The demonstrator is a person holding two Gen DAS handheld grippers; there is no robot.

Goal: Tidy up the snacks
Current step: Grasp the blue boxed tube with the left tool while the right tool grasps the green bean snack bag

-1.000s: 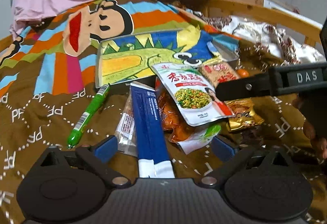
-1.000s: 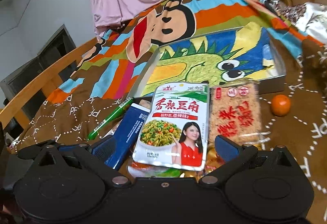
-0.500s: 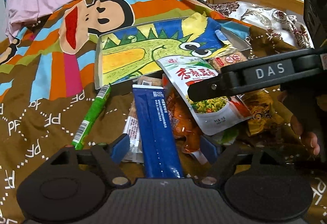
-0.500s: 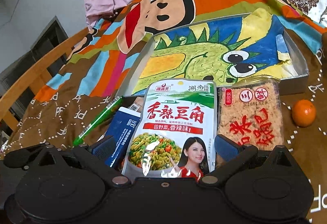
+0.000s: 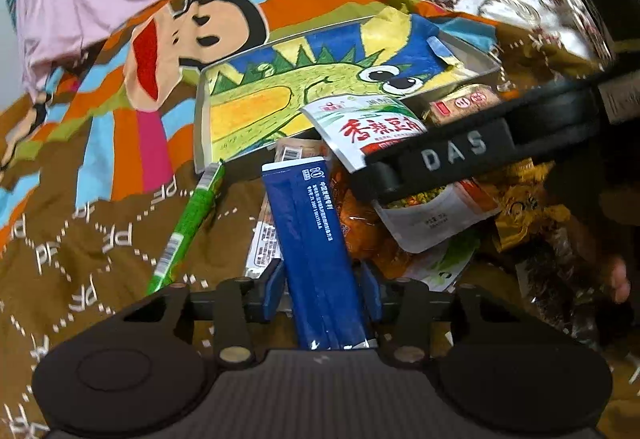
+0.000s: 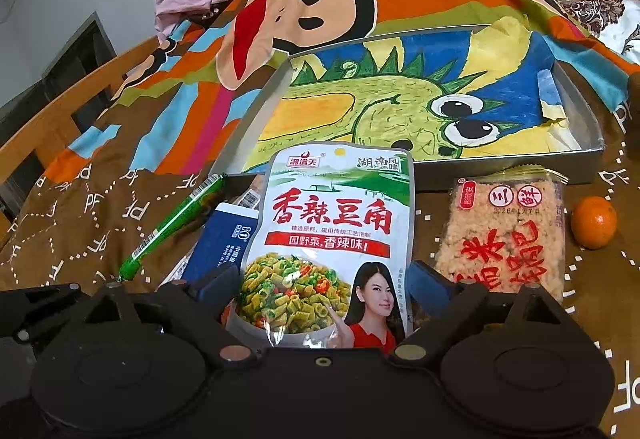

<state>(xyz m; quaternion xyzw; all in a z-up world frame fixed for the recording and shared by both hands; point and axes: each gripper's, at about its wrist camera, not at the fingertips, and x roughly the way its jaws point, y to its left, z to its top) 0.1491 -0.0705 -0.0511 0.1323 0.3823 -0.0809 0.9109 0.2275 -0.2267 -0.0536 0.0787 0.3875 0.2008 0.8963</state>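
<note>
Now my left gripper (image 5: 322,289) has just been closing on the blue packet (image 5: 316,239) just before the tray (image 5: 202,127): light, stiff, slick, so I pinch its near end. My right gripper (image 6: 320,289) has been narrowing, straddling the floppy bean pouch (image 6: 332,231).

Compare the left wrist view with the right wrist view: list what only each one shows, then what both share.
Only the left wrist view: the right gripper's black finger marked DAS crossing the pile, a gold wrapper, and the left gripper, whose jaws have just been closing, flanking the blue packet.

Only the right wrist view: the small orange and the right gripper.

Both: green stick snack, bean-snack pouch, rice-cake pack, dinosaur-lined tray.
</note>
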